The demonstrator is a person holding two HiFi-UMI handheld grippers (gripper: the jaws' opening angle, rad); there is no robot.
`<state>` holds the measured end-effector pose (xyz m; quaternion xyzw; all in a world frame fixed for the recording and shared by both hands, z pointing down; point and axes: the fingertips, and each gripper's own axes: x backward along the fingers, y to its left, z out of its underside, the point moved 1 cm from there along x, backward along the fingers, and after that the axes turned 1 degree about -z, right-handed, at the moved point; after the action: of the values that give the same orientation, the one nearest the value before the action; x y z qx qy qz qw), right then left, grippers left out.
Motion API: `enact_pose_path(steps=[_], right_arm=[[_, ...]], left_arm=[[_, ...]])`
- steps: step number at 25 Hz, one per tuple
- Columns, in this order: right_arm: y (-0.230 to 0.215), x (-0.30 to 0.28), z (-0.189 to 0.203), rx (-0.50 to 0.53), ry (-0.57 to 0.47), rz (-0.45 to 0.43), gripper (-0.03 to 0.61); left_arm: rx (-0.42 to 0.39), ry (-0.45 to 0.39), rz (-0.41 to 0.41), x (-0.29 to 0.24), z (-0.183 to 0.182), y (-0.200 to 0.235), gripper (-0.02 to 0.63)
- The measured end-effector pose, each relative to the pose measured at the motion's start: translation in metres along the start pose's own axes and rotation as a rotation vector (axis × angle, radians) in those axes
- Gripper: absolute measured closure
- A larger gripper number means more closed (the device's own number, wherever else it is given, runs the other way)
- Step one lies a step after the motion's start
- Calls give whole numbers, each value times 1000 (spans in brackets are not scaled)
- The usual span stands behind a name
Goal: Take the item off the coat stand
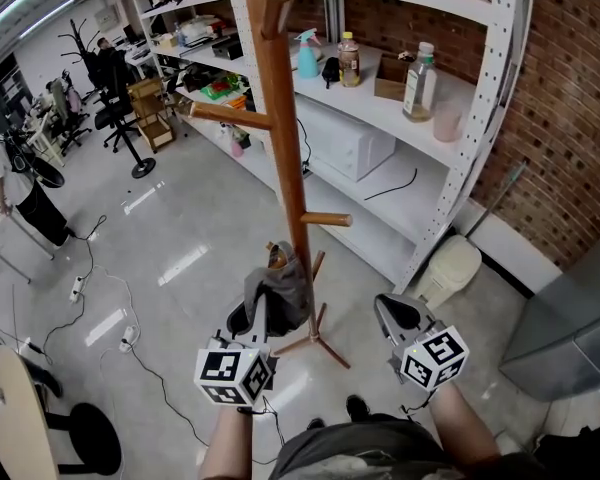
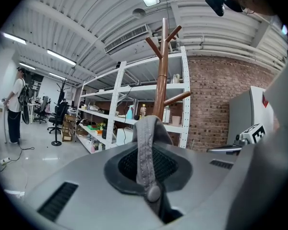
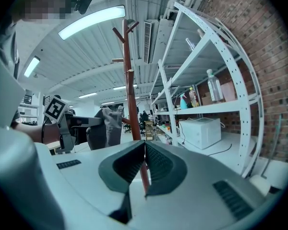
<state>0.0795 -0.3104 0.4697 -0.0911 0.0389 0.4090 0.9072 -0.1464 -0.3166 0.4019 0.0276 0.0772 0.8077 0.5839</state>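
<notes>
A tall wooden coat stand [image 1: 280,118] rises from the floor in front of me, with pegs at several heights. A grey fabric item [image 1: 282,286] hangs low against its pole, by a short lower peg. My left gripper [image 1: 263,313] is shut on it; in the left gripper view a grey stitched strip of the item [image 2: 145,143] is pinched between the dark pads [image 2: 173,169], with the stand [image 2: 159,80] behind. My right gripper [image 1: 398,320] is to the right of the stand's base, shut with nothing in it [image 3: 145,163]. Its view shows the stand [image 3: 129,95] and the grey item [image 3: 108,123].
White metal shelving [image 1: 420,118] with bottles and boxes stands behind the stand against a brick wall [image 1: 570,108]. A white bin [image 1: 450,268] sits at its foot. Cables and a power strip [image 1: 77,288] lie on the floor at left. A person [image 1: 20,188] stands far left.
</notes>
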Motion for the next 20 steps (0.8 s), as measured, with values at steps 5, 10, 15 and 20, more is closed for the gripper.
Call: enact_pose_path(steps=[5,10,15,20], right_arm=[[8,-3,0,3,-3,-5,569],[19,-6,-1,8,-4,-5,569],[29,-9,1,9,-3,-1,569],[48,-12,6,-2,1,3,569]], left_arm=[[-6,-32,18,7,-14,-2,598],[-5,-48,26,17,-24,4,597],[-5,-52,20,30,-24,16,598],[2,-40,26,48,-20,26,598]])
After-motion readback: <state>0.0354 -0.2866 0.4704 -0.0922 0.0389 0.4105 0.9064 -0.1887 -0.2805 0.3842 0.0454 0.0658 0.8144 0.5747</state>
